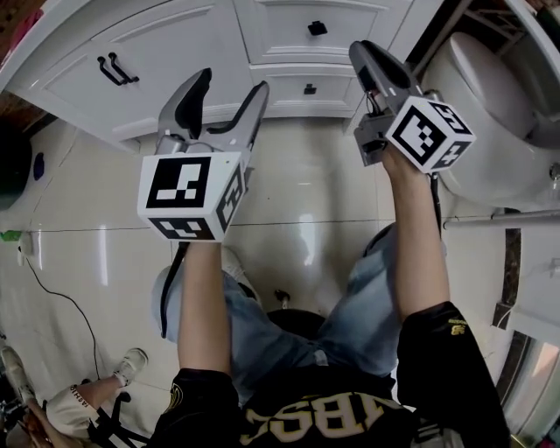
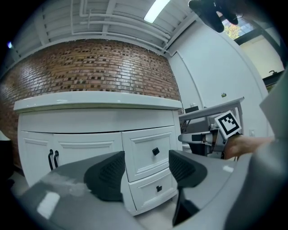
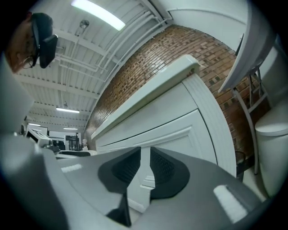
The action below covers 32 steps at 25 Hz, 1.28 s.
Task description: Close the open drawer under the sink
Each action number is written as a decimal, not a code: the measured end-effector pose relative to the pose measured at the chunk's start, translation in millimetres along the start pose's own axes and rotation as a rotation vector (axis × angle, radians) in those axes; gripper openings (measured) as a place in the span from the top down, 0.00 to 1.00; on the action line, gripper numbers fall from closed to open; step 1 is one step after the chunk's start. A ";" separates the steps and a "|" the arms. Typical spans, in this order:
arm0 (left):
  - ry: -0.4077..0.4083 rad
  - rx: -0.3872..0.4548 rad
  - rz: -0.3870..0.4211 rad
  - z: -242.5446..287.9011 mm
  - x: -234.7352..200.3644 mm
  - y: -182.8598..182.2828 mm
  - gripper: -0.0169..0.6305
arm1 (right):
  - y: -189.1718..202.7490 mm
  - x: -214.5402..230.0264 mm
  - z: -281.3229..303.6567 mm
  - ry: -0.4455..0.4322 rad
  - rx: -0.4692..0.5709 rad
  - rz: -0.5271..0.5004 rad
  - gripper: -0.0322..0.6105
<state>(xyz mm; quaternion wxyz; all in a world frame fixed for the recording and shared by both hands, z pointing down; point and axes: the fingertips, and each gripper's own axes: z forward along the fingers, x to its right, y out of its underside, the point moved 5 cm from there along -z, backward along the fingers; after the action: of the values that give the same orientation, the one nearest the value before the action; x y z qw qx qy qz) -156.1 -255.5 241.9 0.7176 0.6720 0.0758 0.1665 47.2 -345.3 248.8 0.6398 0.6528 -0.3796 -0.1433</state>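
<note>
The white vanity (image 1: 175, 35) runs along the top of the head view. It has two stacked drawers, an upper drawer (image 1: 297, 26) and a lower drawer (image 1: 306, 89), each with a small black knob. Both fronts look about level with the cabinet face. My left gripper (image 1: 232, 83) hangs open and empty in front of the drawers, apart from them. In the left gripper view the upper drawer (image 2: 150, 152) and the lower drawer (image 2: 157, 188) show between the jaws of the left gripper (image 2: 146, 170). My right gripper (image 1: 363, 48) is shut on nothing, near the cabinet's right corner; the right gripper (image 3: 145, 168) faces the vanity's side panel (image 3: 180, 130).
Two cabinet doors with black handles (image 1: 116, 70) are left of the drawers. A white toilet (image 1: 490, 114) stands close on the right, beside the right arm. A cable and wall socket (image 1: 24, 249) lie at the left. The floor is glossy beige tile (image 1: 297, 201).
</note>
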 end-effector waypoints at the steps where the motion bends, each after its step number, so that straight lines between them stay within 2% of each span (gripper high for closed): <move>1: 0.007 0.006 0.001 -5.4 7.0 -2.1 0.50 | -2.1 -8.3 -8.4 -0.004 -0.003 -0.009 0.85; 4: 0.036 0.022 0.002 -16.8 28.1 -9.2 0.50 | -11.9 -37.1 -34.1 -0.033 0.009 -0.040 0.85; 6: 0.049 0.037 0.003 -21.9 39.3 -13.6 0.50 | -19.9 -55.3 -51.6 -0.040 0.021 -0.113 0.85; 10: 0.061 0.068 0.008 -25.5 49.0 -18.2 0.51 | -29.7 -69.6 -88.0 0.057 0.008 -0.326 0.85; 12: 0.048 0.073 0.008 -29.6 49.0 -18.4 0.52 | -32.7 -71.5 -102.5 0.094 -0.011 -0.386 0.81; 16: 0.045 0.089 0.001 -39.5 57.5 -20.0 0.52 | -46.9 -79.5 -134.1 0.128 0.018 -0.375 0.70; 19: 0.059 0.130 0.023 -47.5 67.0 -27.4 0.53 | -59.2 -104.0 -148.0 0.148 0.064 -0.473 0.52; 21: 0.066 0.146 0.059 -53.7 72.7 -28.6 0.53 | -62.4 -118.5 -156.5 0.164 0.118 -0.477 0.44; 25: 0.078 0.122 0.113 -65.5 78.0 -20.1 0.53 | -50.3 -120.1 -170.8 0.234 0.120 -0.417 0.42; 29: 0.085 0.119 0.109 -78.0 75.3 -15.9 0.53 | -37.5 -109.4 -182.1 0.327 0.053 -0.456 0.42; 32: 0.079 0.128 0.096 -90.4 71.9 -14.2 0.53 | -29.0 -104.4 -183.9 0.349 0.008 -0.491 0.42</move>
<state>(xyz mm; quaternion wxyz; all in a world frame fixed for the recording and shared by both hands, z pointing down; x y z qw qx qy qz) -117.2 -146.6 228.4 0.6607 0.7124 0.0820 0.2218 109.9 -143.8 216.1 0.6391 0.7422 -0.0952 -0.1778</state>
